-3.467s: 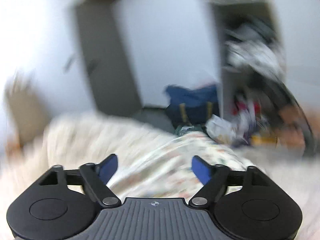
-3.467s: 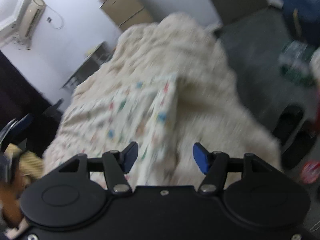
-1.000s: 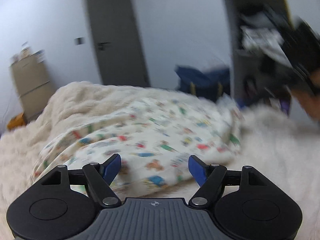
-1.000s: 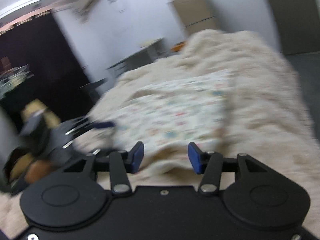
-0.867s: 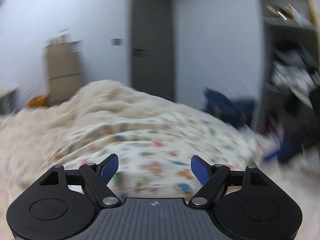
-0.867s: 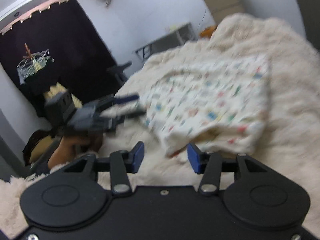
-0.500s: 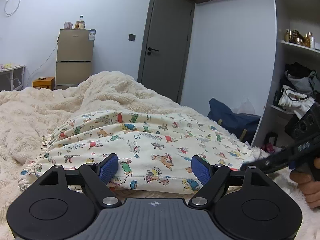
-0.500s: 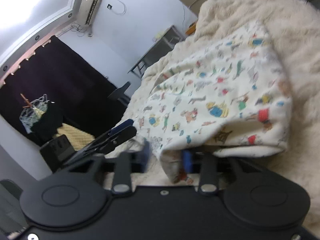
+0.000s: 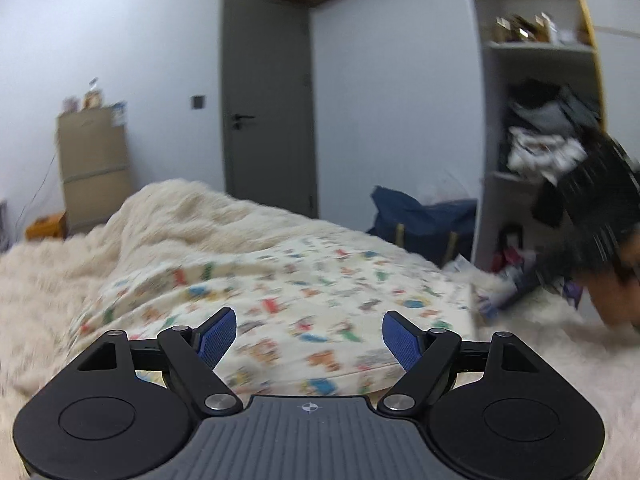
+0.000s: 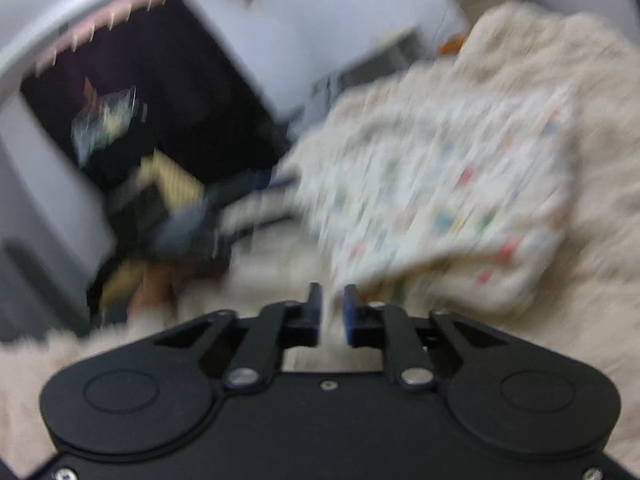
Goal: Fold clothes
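Clothes here means one cartoon-print garment (image 9: 320, 300), folded on the fluffy bed (image 9: 180, 224) near its edge. Left wrist view: the left tongs (image 9: 308, 336) gape wide and empty over its near hem, likely lining up a grab. Right wrist view, blurred: the right tongs (image 10: 330, 312) are opening narrowly beside the garment's corner (image 10: 352, 276), whether pinching cloth is unclear

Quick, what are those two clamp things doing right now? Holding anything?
Left gripper: open, holding nothing; the printed garment lies just ahead.
Right gripper: nearly closed, jaws opening; too blurred to tell whether the garment's edge is pinched.
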Demonstrator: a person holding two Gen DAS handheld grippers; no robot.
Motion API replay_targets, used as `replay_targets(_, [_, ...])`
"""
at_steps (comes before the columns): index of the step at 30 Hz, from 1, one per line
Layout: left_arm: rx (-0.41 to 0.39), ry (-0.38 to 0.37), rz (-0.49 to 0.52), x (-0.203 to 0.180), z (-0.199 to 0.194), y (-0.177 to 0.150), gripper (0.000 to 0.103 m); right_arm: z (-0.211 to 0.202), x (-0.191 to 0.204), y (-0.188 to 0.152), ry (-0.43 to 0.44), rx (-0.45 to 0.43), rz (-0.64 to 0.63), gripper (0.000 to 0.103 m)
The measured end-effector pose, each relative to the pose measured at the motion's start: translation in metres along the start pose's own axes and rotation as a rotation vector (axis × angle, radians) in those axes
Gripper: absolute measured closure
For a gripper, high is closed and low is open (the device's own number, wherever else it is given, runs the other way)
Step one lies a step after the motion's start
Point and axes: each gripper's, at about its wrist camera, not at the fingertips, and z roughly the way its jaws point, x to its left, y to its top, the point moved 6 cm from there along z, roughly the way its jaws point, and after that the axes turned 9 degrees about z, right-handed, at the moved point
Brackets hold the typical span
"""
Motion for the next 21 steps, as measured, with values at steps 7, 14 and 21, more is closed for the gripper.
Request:
replay_targets(7, [0.069, -0.124, 0.252, -0.073, 0.033, 0.025, 0.036, -0.020, -0.035, 0.013, -0.174, -0.095, 0.052, 0.076])
replay_targets(14, [0.191, -0.126, 0.272, -0.092, 0.067, 0.007, 0.083, -0.027, -0.030, -0.022, -0.317, 0.037, -0.208, 0.076])
replay_targets(21, [0.133, -0.157, 0.172, -0.077, 0.056, 0.010, 0.101, 0.000, -0.011, -0.029, -0.331, 0.000, -0.353, 0.103])
